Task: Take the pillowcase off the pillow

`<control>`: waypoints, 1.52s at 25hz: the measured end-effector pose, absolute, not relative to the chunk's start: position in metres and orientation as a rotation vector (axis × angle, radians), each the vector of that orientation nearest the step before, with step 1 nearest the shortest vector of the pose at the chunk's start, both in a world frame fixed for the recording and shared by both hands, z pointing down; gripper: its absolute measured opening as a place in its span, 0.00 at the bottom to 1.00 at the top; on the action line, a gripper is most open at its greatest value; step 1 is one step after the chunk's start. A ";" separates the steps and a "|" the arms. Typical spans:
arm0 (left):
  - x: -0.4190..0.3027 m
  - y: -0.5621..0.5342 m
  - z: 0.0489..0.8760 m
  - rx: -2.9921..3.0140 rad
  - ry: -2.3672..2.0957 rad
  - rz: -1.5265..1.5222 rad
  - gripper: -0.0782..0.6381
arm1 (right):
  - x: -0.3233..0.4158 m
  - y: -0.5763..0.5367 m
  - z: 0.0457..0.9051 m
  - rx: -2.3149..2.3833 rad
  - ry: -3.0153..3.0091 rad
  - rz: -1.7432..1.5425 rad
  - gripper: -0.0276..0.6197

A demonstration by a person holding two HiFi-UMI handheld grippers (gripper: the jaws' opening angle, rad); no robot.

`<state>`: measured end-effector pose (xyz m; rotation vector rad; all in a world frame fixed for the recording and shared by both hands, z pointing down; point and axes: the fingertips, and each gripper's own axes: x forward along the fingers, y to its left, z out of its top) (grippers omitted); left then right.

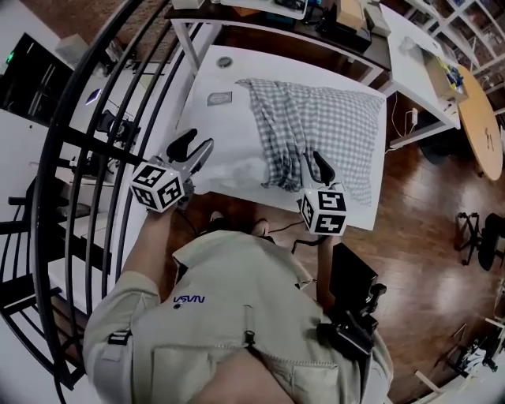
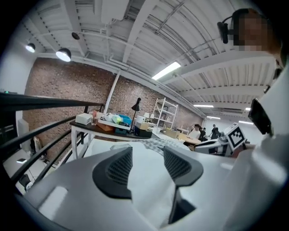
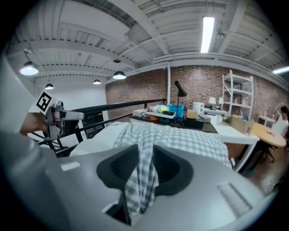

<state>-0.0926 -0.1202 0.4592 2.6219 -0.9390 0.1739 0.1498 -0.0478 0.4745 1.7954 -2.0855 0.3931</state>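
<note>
A blue-and-white checked pillowcase [image 1: 323, 126] lies spread over the right half of the white table [image 1: 207, 79]. The white pillow [image 1: 237, 162] lies bare on the left half. My right gripper [image 1: 316, 170] is at the pillowcase's near edge; in the right gripper view it [image 3: 145, 169] is shut on a bunched fold of the checked cloth [image 3: 142, 180], which hangs down between the jaws. My left gripper [image 1: 197, 151] is at the pillow's near left corner. In its own view the left gripper [image 2: 146, 167] has white pillow cloth [image 2: 149, 189] between its pads [image 2: 118, 171].
A black curved railing [image 1: 87, 158] runs close along the left. Beyond the table stands a cluttered desk [image 1: 316, 16], and a round wooden table [image 1: 485, 118] is at the far right. A small grey card [image 1: 219, 99] lies near the table's far left corner.
</note>
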 end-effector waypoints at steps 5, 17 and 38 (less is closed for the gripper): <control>-0.055 -0.164 0.453 2.734 -0.887 0.306 0.49 | 0.134 -0.086 0.447 1.761 -2.131 0.280 0.21; 0.015 -0.252 0.528 2.668 -0.659 0.722 0.61 | 0.107 -0.163 0.405 1.740 -2.099 0.203 0.18; 0.026 -0.147 0.501 2.783 -0.678 0.673 0.13 | 0.068 -0.275 0.544 0.892 -1.739 0.349 0.20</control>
